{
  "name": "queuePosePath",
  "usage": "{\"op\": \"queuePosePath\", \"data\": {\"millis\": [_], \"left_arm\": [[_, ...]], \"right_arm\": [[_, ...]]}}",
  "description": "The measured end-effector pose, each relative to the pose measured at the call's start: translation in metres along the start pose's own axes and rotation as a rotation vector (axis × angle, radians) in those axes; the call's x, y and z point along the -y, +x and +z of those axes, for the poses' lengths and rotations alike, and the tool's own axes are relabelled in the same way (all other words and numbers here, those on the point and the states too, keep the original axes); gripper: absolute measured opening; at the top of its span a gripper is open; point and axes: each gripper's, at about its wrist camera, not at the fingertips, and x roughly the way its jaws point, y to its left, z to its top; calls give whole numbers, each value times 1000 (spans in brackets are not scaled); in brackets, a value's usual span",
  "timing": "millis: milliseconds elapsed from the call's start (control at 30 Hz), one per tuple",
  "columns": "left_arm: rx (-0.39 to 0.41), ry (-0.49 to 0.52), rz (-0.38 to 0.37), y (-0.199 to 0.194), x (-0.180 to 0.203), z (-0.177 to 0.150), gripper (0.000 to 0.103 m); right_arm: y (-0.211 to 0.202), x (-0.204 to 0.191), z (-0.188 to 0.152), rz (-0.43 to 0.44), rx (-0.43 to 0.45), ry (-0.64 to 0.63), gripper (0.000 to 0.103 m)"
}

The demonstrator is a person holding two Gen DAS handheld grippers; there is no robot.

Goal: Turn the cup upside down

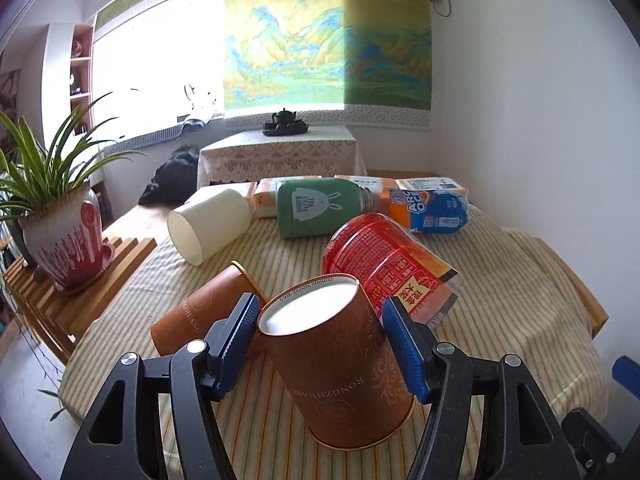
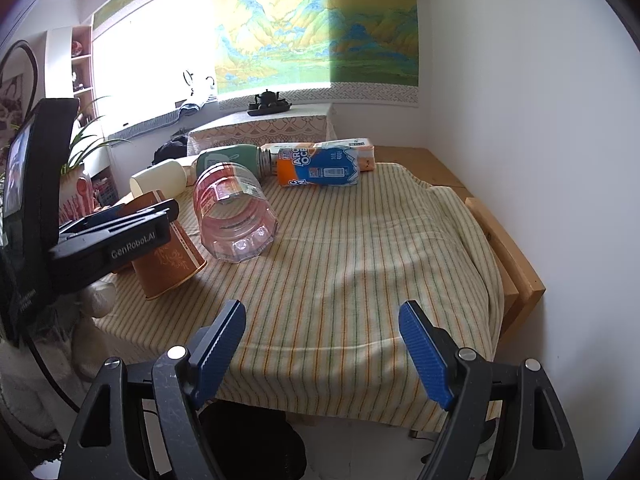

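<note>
My left tongs [image 1: 320, 344] clamp the brown paper cup [image 1: 340, 364], base up, rim nearly touching the striped surface [image 1: 500, 300]; only release left. Right tongs [image 2: 322, 344] gape, idle.

Your left gripper [image 1: 320, 336] clasped the brown paper cup [image 1: 340, 364] bottom-up and tilted on the striped tablecloth [image 1: 500, 280], a second brown paper cup [image 1: 200, 312] lying beside it.

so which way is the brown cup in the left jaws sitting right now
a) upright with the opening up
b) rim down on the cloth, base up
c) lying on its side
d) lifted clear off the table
b: the brown cup has its wide rim down on the striped cloth and its recessed white base facing up, between the left gripper jaws.
</note>
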Motion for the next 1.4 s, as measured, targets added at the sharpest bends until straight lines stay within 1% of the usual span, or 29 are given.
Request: {"op": "queuePosePath", "data": {"millis": [67, 133, 267, 533, 567, 633, 700, 833, 1033, 1167, 1300, 1400], "left_arm": [[8, -4, -8, 1, 1, -3, 67], [-10, -4, -33, 2, 5, -9, 67], [-30, 15, -52, 4, 13, -17, 67], [-48, -2, -78, 6, 11, -22, 68], [-51, -4, -82, 6, 11, -22, 69], [-49, -7, -98, 5, 9, -21, 86], [-35, -1, -111, 1, 9, -20, 94], [-26, 14, -130, -2, 10, -19, 100], [-48, 2, -149, -1, 5, -20, 101], [-55, -12, -181, -3, -5, -20, 102], [-34, -30, -193, -12, -21, -18, 102], [-32, -42, -206, -19, -34, -18, 102]], "right_arm": [[0, 0, 1, -4, 1, 1, 75], [0, 0, 2, -5, 1, 2, 75], [-2, -3, 2, -13, 6, -12, 75], [-4, -2, 3, -28, 13, -9, 75], [-5, -2, 3, -26, 13, -9, 75], [-5, -2, 3, -27, 16, -10, 75], [-6, -3, 3, -27, 18, -11, 75], [-7, -5, 3, -28, 19, -14, 75], [-7, -7, 3, -25, 15, -13, 75], [-8, -8, 3, -30, 12, -9, 75], [-10, -10, 5, -33, 18, -4, 75], [-11, -13, 6, -30, 24, -3, 75]]}}
